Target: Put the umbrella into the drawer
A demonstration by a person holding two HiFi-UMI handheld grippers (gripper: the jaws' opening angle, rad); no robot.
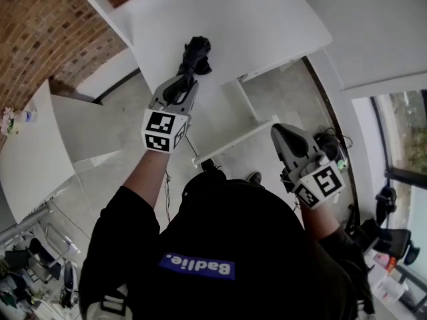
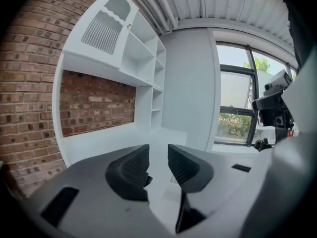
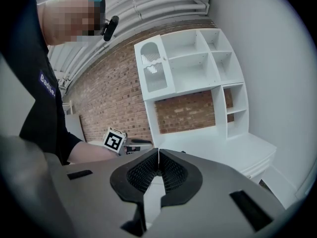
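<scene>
In the head view a folded black umbrella [image 1: 195, 55] lies on the white desk [image 1: 267, 25]. My left gripper [image 1: 187, 83] reaches out to it, tips right at its near end; I cannot tell whether they touch. In the left gripper view the left gripper [image 2: 158, 156] stands open with a clear gap, nothing between the pads, and no umbrella in sight. My right gripper [image 1: 281, 134] hangs lower right, away from the desk top. Its pads meet in the right gripper view, so the right gripper [image 3: 158, 158] is shut and empty. The left gripper's marker cube [image 3: 115, 141] shows there too.
A white shelf unit [image 3: 190, 63] stands on the desk against a brick wall [image 2: 94, 103]. A white ledge [image 1: 233, 142] juts below the desk's front edge. A white table [image 1: 30, 159] is at left, windows [image 2: 237, 103] and dark equipment [image 1: 393, 239] at right.
</scene>
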